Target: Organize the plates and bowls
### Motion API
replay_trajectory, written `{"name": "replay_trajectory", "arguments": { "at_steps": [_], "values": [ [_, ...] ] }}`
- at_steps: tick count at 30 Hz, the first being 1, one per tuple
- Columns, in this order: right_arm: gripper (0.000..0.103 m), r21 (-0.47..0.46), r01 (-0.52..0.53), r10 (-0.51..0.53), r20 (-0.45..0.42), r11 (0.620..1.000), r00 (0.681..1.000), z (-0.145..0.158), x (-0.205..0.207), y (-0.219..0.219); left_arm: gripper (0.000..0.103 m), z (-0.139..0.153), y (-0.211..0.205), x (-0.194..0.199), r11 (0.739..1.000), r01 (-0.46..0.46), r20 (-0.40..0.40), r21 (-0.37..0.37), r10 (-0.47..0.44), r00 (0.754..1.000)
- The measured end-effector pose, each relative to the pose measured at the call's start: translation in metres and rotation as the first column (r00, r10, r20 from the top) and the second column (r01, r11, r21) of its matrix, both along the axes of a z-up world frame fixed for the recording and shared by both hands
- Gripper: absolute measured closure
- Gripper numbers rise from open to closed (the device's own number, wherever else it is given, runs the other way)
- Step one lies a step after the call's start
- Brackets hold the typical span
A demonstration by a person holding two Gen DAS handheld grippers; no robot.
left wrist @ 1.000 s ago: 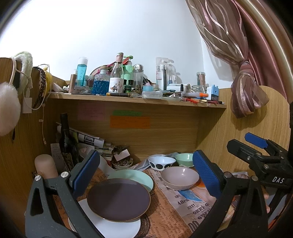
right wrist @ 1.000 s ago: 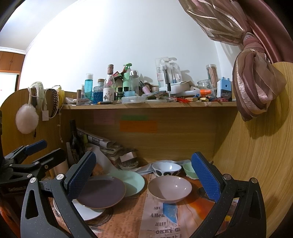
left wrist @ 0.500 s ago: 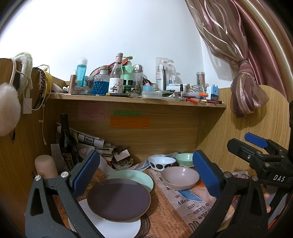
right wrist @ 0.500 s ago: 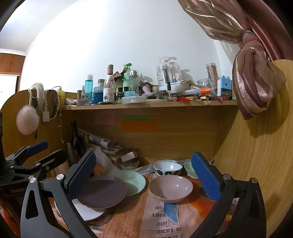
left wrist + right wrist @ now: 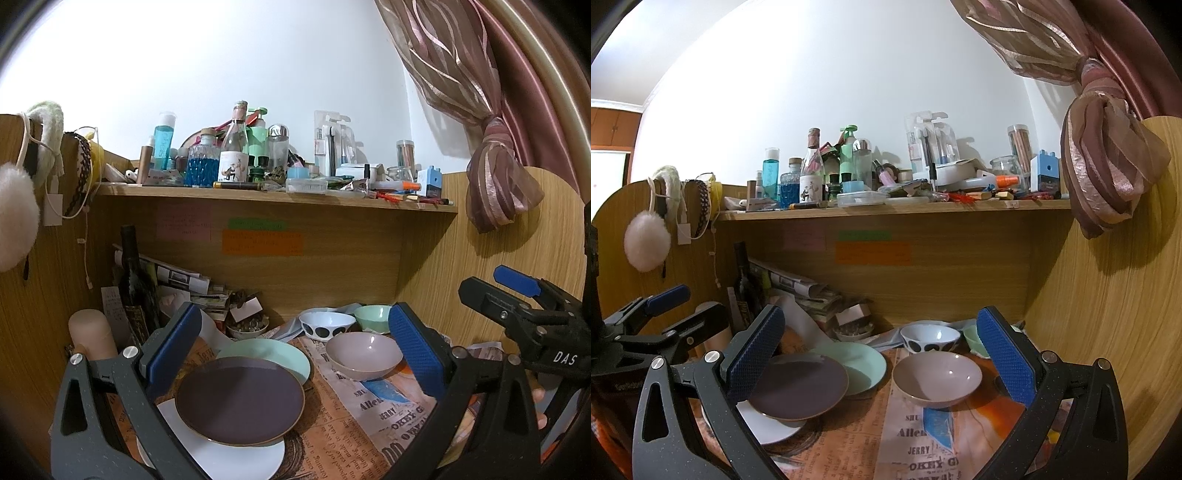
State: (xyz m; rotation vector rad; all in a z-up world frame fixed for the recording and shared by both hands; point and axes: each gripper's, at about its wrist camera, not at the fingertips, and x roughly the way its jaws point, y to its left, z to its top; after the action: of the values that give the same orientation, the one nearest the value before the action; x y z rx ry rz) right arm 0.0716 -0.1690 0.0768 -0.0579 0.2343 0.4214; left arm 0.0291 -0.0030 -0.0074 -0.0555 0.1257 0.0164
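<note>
Purple plate (image 5: 240,400) flat atop white plate (image 5: 236,456), pink bowl (image 5: 936,376) upright

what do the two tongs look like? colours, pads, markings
Both alike: the left tongs and right tongs have dark grey speckled plastic arms with triangular cut-outs, silver screws and blue cross-hatched pads. White "DAS" lettering shows on the right tongs' side. No cables or sleeves visible.

Plates (image 5: 240,400) stacked left on worktop (image 5: 332,435), one behind overlapped. Bowl (image 5: 364,355) right of them; two bowls (image 5: 327,325) behind it by back wall. Bottle (image 5: 135,284), papers (image 5: 184,282) back left. Shelf (image 5: 277,194) above, cluttered.
</note>
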Motion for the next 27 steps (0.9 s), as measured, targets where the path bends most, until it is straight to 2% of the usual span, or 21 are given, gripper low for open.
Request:
{"name": "replay_trajectory", "arguments": {
  "at_steps": [6, 11, 17, 22, 24, 27],
  "values": [
    [0.0, -0.018, -0.016, 0.015, -0.053, 1.0, 0.998, -0.024, 0.014, 0.008, 0.0, -0.018, 0.026, 0.02, 0.999, -0.034, -0.092, -0.041, 0.03, 0.995],
    [0.0, -0.04, -0.067, 0.061, -0.136, 0.997, 0.989, -0.055, 0.035, 0.023, 0.0, -0.047, 0.065, 0.045, 0.993, -0.091, -0.219, -0.076, 0.073, 0.973],
    [0.0, -0.085, -0.142, 0.113, -0.277, 0.986, 0.954, -0.098, 0.07, 0.043, 0.0, -0.083, 0.113, 0.081, 0.98, -0.191, -0.389, -0.056, 0.155, 0.908],
    [0.0, -0.091, -0.194, 0.144, -0.39, 0.977, 0.909, -0.125, 0.097, 0.059, 0.0, -0.11, 0.145, 0.111, 0.973, -0.222, -0.532, -0.067, 0.153, 0.833],
    [0.0, -0.088, -0.212, 0.156, -0.424, 0.973, 0.892, -0.133, 0.106, 0.063, 0.0, -0.118, 0.151, 0.12, 0.97, -0.243, -0.562, -0.02, 0.191, 0.805],
    [0.001, -0.101, -0.228, 0.159, -0.456, 0.968, 0.876, -0.141, 0.117, 0.073, 0.0, -0.123, 0.15, 0.13, 0.975, -0.213, -0.581, 0.06, 0.207, 0.787]
  ]
}}
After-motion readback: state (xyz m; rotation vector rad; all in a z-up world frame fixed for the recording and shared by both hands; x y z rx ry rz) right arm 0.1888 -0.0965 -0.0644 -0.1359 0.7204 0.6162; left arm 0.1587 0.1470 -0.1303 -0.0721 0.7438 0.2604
